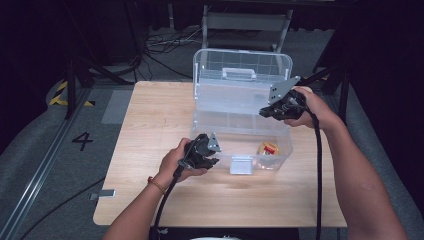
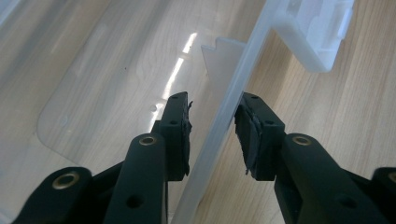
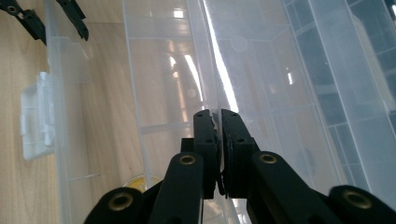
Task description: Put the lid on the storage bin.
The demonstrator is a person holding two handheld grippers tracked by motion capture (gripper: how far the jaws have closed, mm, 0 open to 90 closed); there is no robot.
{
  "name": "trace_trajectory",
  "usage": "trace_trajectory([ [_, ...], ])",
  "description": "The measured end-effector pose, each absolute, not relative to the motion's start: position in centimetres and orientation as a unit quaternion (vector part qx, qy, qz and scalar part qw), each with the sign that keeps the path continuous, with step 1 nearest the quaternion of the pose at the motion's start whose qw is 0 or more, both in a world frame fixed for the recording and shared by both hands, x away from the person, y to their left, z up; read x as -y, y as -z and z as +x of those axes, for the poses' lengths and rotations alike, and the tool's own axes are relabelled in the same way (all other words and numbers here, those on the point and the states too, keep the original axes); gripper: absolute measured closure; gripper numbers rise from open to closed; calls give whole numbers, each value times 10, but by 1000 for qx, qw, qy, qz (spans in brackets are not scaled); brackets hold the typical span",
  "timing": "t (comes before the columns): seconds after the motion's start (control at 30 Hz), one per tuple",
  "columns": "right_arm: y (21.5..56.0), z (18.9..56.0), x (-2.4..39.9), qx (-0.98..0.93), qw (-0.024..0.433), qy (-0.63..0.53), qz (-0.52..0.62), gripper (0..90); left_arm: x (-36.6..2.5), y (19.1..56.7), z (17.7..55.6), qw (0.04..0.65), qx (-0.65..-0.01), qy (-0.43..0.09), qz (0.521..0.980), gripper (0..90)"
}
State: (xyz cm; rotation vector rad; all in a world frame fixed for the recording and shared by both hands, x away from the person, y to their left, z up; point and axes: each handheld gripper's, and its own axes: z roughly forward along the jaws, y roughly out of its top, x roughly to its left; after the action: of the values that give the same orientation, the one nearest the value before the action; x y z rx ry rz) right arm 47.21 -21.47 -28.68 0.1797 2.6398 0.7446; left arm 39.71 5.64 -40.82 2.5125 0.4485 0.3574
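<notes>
On a wooden bench (image 1: 150, 200), the left gripper (image 2: 212, 135) straddles the front wall of a clear plastic box (image 1: 240, 125), jaws parted and not pressing it. A small yellow-and-red item (image 1: 268, 148) lies inside, its label unreadable. Farther back, the right gripper (image 3: 219, 140) pinches a clear inner wall. A "4" (image 1: 82, 140) marks the floor.
</notes>
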Motion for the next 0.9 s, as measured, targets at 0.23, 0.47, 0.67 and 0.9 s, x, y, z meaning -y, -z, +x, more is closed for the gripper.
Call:
trace_trajectory([
  [0.23,291,466,215,-935,211,-275,69,857,-62,396,393,318,-145,-126,928,507],
  [0.47,293,460,218,-933,212,-280,73,851,-80,376,385,359,-160,-155,906,398],
  [0.67,297,457,223,-928,209,-300,73,844,-115,368,385,374,-193,-175,890,382],
  [0.9,299,455,222,-924,212,-306,90,823,-149,355,403,401,-260,-210,853,616],
])
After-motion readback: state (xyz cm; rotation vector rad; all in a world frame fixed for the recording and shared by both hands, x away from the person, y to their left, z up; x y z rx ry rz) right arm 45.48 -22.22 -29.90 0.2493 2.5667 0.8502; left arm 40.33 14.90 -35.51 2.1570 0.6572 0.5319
